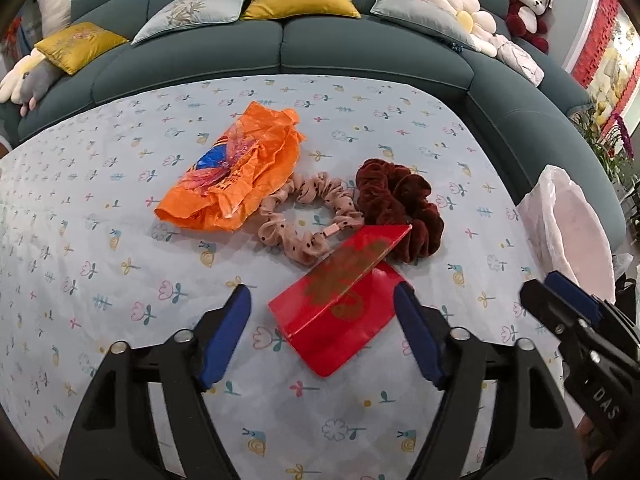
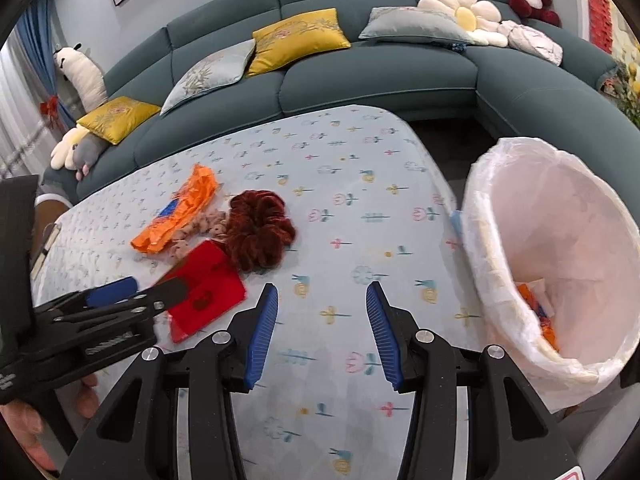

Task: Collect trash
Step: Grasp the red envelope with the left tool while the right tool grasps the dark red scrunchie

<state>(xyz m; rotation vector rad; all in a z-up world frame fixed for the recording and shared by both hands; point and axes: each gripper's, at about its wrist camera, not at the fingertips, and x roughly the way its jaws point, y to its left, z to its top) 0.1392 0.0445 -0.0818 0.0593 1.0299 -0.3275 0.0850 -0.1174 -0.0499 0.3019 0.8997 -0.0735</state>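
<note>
A red envelope (image 1: 340,312) with gold print lies on the table, its flap raised. My left gripper (image 1: 322,300) is open, its blue pads on either side of the envelope's near end, not touching it. Behind it lie a pink dotted scrunchie (image 1: 308,220), a dark red velvet scrunchie (image 1: 400,208) and a crumpled orange plastic wrapper (image 1: 236,172). My right gripper (image 2: 322,300) is open and empty over bare cloth, right of the envelope (image 2: 204,292). A trash bin with a white liner (image 2: 560,248) stands at the table's right edge with orange scraps inside.
The table wears a pale blue flower-print cloth (image 1: 120,280). A teal sofa (image 1: 360,48) with yellow and grey cushions curves behind it. The bin's liner (image 1: 568,224) shows at the right in the left wrist view, as does the right gripper (image 1: 568,312).
</note>
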